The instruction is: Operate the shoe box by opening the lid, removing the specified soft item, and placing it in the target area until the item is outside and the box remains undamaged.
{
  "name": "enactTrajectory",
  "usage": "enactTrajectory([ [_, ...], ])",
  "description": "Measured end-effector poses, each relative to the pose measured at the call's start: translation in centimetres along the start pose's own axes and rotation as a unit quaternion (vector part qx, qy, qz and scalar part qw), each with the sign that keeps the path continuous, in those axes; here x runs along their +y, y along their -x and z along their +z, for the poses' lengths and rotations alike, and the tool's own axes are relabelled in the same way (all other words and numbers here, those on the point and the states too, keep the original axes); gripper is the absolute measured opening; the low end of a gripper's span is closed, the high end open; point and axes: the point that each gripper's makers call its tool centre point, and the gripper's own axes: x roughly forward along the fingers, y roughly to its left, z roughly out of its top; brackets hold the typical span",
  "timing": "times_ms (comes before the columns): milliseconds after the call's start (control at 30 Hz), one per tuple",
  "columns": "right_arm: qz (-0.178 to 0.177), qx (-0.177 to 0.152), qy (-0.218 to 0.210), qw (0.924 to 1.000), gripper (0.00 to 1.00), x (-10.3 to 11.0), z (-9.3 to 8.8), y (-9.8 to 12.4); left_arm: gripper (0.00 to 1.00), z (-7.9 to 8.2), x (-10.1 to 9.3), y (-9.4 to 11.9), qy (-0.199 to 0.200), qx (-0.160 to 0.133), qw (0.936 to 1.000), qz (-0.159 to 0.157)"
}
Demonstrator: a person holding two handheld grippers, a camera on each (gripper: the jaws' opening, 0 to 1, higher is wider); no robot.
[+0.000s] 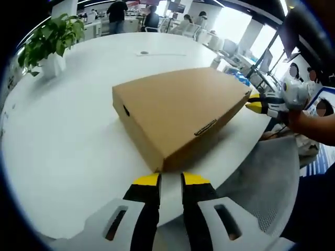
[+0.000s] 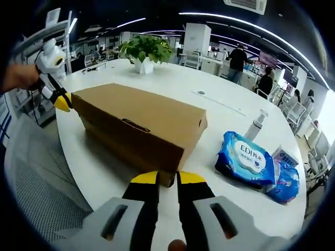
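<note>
the shoe box (image 1: 175, 112) lies flat on the white round table (image 1: 68, 141), lid still down. it sits between the two tongs: one short end just ahead of the left gripper (image 1: 170, 180), the other short end just ahead of the right gripper (image 2: 167, 178). each gripper's yellow tips sit close together with a narrow gap and nothing pinched; both hover at a box corner, and i cannot tell whether they touch the cardboard.

the long axis runs from one gripper to the other, so each camera looks down the length of the box. in the right gripper view the lid's front lip faces left of that gripper, with a small dark slot in it.

it looks like plain thin cardboard: light, stiff enough to slide, easy to crease or tear if squeezed hard. best hold is likely the lid's lower edge near a corner, lifted gently while the other gripper steadies the base.

beyond the right gripper, to its right, lie blue wipe packs (image 2: 244, 158) and a small spray bottle (image 2: 257, 125); a potted plant (image 2: 145, 52) stands far past the box.
</note>
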Motion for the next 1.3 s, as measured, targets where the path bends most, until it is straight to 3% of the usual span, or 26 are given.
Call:
enactTrajectory([
  [367,-0.001,-0.013,0.006,0.9999,0.11,0.0,1.1,0.7,0.12,0.2,0.0,0.6,-0.005,-0.002,1.0000,0.002],
  [567,-0.011,-0.045,0.014,0.9988,0.10,-0.4,3.7,2.2,0.12,2.7,0.0,2.8,-0.024,-0.042,0.9987,0.017],
  [667,-0.011,-0.054,0.019,0.9983,0.10,-0.5,4.5,1.9,0.12,3.9,0.2,2.7,-0.044,-0.065,0.9965,0.028],
  [800,-0.012,-0.049,0.024,0.9984,0.09,-0.7,4.4,0.7,0.12,4.1,-0.1,1.5,-0.053,-0.077,0.9953,0.027],
  [933,-0.012,-0.041,0.024,0.9988,0.09,-0.8,3.7,0.0,0.12,3.2,-0.1,0.2,-0.071,-0.062,0.9950,0.033],
  [1000,-0.009,-0.037,0.024,0.9990,0.08,-0.7,3.3,-0.2,0.12,3.2,-0.2,0.1,-0.072,-0.068,0.9946,0.033],
  [1300,-0.002,-0.023,0.021,0.9995,0.07,-0.2,2.2,-0.5,0.10,2.6,0.1,-0.6,-0.088,-0.047,0.9943,0.039],
])
